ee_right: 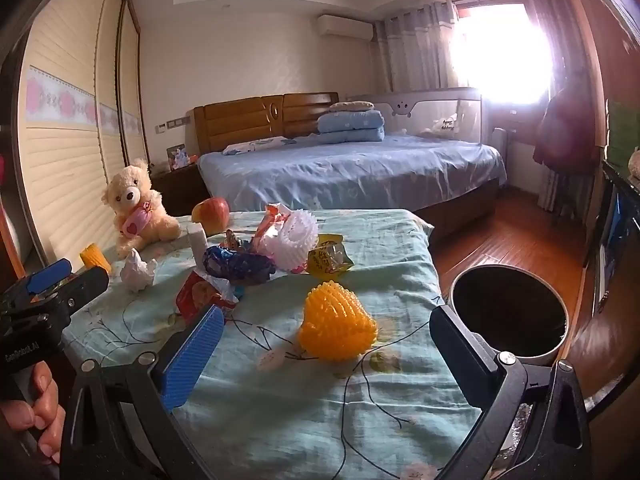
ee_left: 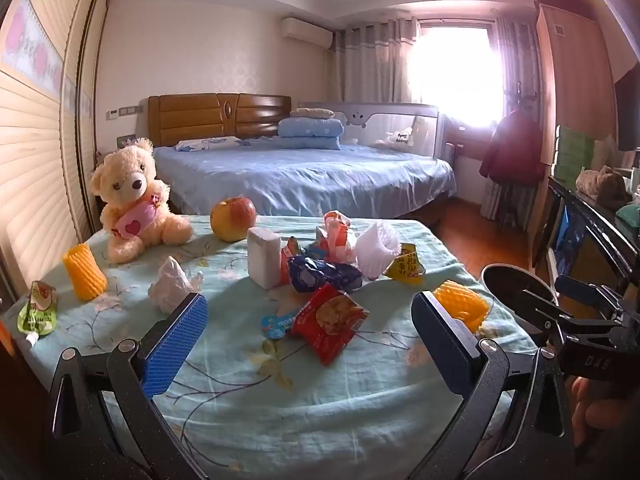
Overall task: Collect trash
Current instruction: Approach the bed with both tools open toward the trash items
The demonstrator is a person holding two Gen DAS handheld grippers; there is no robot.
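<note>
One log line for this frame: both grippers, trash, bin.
left gripper: open, empty | right gripper: open, empty | wrappers: scattered on table | orange foam net: nearest right gripper | bin: right of table

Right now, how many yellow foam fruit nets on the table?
2. One yellow net stands upright at the table's left side, in front of the teddy bear. The other net lies near the right edge, by the bin. The wrapper pile may hide more.

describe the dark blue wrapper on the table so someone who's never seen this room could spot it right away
Start at the table under its pale green floral cloth. Amid the litter sits a white block; the dark blue wrapper lies crumpled right of it. It is the only dark blue piece.
</note>
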